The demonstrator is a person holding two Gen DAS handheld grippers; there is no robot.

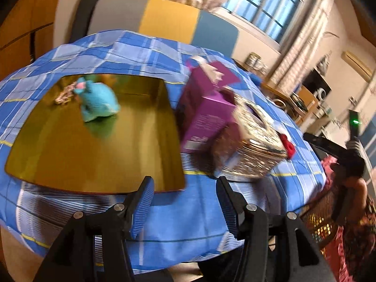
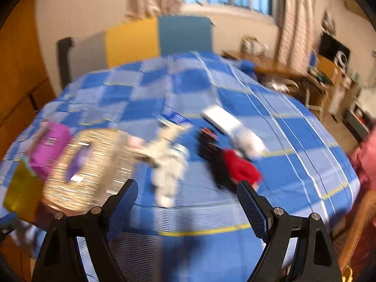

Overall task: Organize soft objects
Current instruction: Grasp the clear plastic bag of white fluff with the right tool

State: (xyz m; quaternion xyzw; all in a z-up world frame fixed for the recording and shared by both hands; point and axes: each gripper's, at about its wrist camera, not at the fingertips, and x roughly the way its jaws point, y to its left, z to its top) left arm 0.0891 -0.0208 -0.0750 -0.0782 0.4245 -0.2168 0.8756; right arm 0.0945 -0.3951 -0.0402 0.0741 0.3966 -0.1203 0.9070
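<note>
bedcover (image 1: 141, 54): blue and pale-blue checks with thin yellow lines
tray (image 1: 70, 155): shiny gold, left of frame
plush toy (image 1: 98, 103): turquoise with a pink patch
carton (image 1: 206, 108): purple, centre
box (image 1: 256, 150): glittery gold
headboard (image 1: 169, 21): grey, yellow and blue panels
soft toy (image 2: 169, 164): white, blurred
cloth (image 2: 242, 166): red beside black
gripper pads (image 2: 251, 209): blue ribbed on black

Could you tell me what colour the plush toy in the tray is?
Light blue plush toy, clearest in the left wrist view.
</note>
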